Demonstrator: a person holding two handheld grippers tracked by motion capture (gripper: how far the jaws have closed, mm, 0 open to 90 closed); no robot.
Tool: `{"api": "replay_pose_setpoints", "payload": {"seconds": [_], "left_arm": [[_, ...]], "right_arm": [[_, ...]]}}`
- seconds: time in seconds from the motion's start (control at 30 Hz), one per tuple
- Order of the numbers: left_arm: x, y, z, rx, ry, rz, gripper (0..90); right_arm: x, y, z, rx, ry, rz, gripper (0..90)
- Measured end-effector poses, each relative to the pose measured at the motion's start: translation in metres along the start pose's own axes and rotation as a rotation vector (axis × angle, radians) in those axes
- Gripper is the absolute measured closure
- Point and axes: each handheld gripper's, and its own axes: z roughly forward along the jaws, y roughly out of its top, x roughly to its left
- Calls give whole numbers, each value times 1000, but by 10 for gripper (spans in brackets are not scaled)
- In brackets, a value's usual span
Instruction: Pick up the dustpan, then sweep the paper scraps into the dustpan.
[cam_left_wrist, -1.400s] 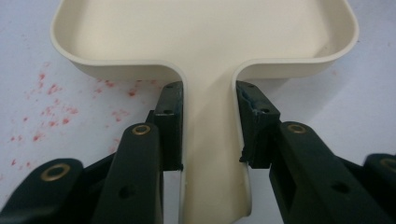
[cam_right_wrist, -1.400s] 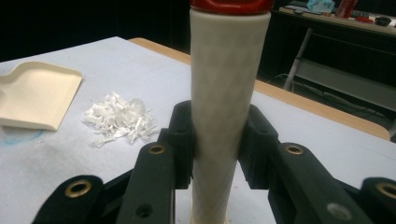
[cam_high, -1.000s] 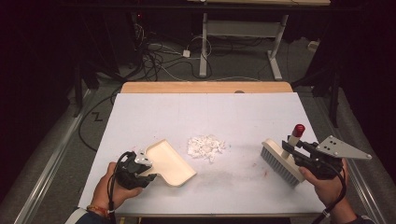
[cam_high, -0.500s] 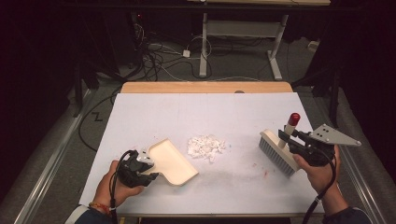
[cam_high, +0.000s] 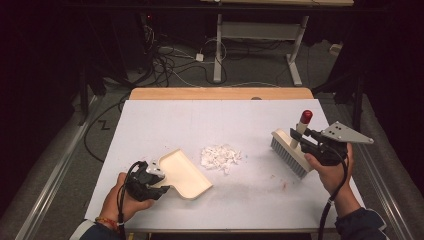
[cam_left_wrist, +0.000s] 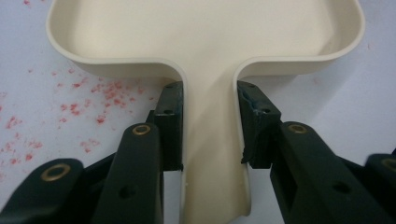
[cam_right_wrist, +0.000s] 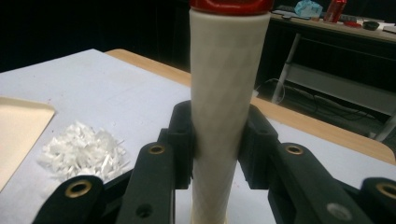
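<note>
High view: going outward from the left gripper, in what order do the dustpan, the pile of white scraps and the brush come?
Measured from the left gripper:
1. Dustpan, its handle in that gripper, at the table's near left.
2. Pile of white scraps, mid-table, just past the pan.
3. Brush, far right, held by the right gripper.

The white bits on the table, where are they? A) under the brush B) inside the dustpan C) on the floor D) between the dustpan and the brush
D: the pile of white bits lies on the bare table, with the dustpan to its left and the brush to its right, touching neither.
</note>
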Motion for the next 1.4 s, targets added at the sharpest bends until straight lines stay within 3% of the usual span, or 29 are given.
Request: {"api": "replay_pose_setpoints", "payload": {"seconds": [0.2, 0.47, 0.5, 0.57, 0.7, 0.87, 0.9, 0.93, 0.97, 1.13, 1.23, 1.4], "left_arm": [[0, 2, 1, 4, 5, 10, 636], [-2, 0, 5, 11, 9, 5, 636], [-2, 0, 5, 11, 9, 5, 636], [-1, 1, 6, 14, 5, 9, 636], [-1, 1, 7, 14, 7, 11, 636], [-2, 0, 9, 21, 7, 7, 636], [-2, 0, 10, 21, 8, 8, 636], [-2, 0, 10, 21, 8, 8, 636], [-2, 0, 10, 23, 5, 4, 636], [-3, 3, 13, 27, 4, 6, 636], [-5, 5, 14, 31, 5, 6, 636], [-6, 7, 15, 34, 7, 9, 636]], "right_arm": [[-1, 8, 21, -19, 1, 14, 700], [6, 27, 68, -25, 58, 22, 700], [6, 27, 68, -25, 58, 22, 700], [14, 34, 88, -21, 62, -20, 700], [24, 40, 113, -25, 68, -51, 700], [32, 41, 139, -15, 63, -31, 700], [35, 40, 143, -7, 63, -46, 700], [35, 40, 143, -7, 63, -46, 700], [46, 38, 149, 33, 53, -109, 701], [70, 35, 150, 41, 109, -167, 698], [85, 29, 146, 42, 148, -179, 686], [104, 22, 136, 9, 205, -154, 682]]}}
